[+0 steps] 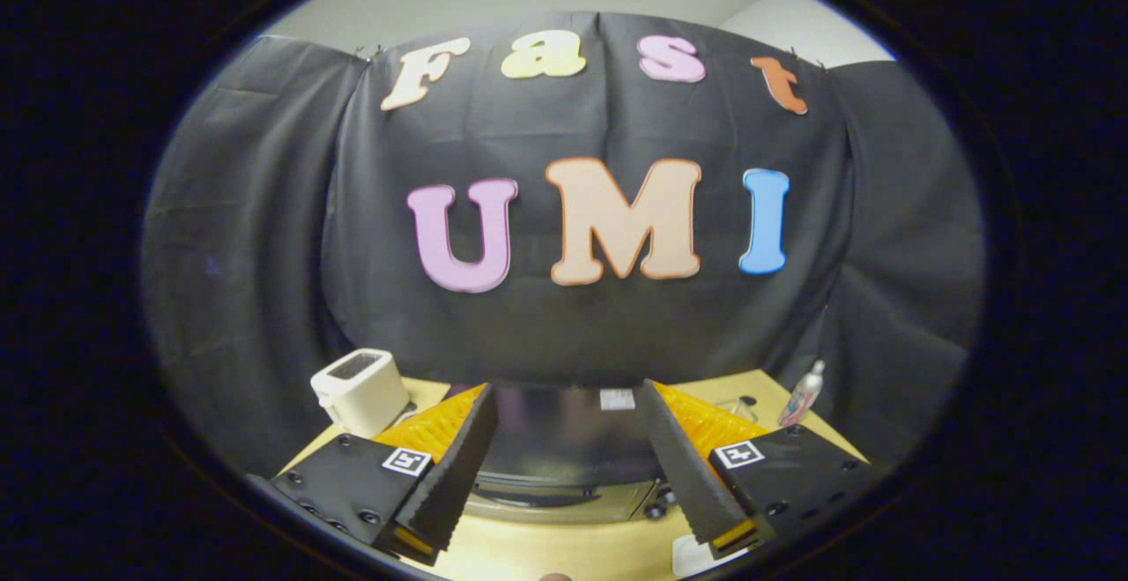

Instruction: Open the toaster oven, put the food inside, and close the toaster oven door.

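On the wooden table [564,554], before the black cloth wall, a dark toaster oven [564,449] is being framed between the fingers of the gripper [564,462], which are being held wide apart with nothing gripped. A white toaster [359,390] is being seen beyond the left finger, a small bottle [803,396] beyond the right.

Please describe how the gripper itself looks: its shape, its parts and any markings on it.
The gripper has two long wedge-shaped fingers with ribbed inner faces. Each finger sits on a flat black plate with screws and carries a small square black-and-white tag. No cables or sleeves are visible.
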A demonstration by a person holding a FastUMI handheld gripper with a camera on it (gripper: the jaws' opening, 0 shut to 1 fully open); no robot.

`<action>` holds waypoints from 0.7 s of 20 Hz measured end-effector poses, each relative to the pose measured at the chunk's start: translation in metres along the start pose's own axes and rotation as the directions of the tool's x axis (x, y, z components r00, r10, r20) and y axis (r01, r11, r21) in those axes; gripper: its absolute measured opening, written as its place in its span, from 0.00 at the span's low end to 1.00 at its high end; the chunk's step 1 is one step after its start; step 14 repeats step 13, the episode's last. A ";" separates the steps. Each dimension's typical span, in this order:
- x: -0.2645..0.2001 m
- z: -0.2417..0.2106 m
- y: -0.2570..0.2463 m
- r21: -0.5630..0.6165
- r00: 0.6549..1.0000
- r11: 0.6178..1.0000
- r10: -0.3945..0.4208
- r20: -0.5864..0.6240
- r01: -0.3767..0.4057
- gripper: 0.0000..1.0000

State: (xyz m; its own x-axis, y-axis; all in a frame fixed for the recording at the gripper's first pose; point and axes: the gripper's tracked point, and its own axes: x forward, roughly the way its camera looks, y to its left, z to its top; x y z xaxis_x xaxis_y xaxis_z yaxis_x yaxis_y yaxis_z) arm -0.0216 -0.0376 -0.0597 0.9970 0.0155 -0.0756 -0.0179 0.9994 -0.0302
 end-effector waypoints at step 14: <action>-0.021 0.153 -0.042 0.006 0.975 1.000 -0.021 0.221 0.020 1.00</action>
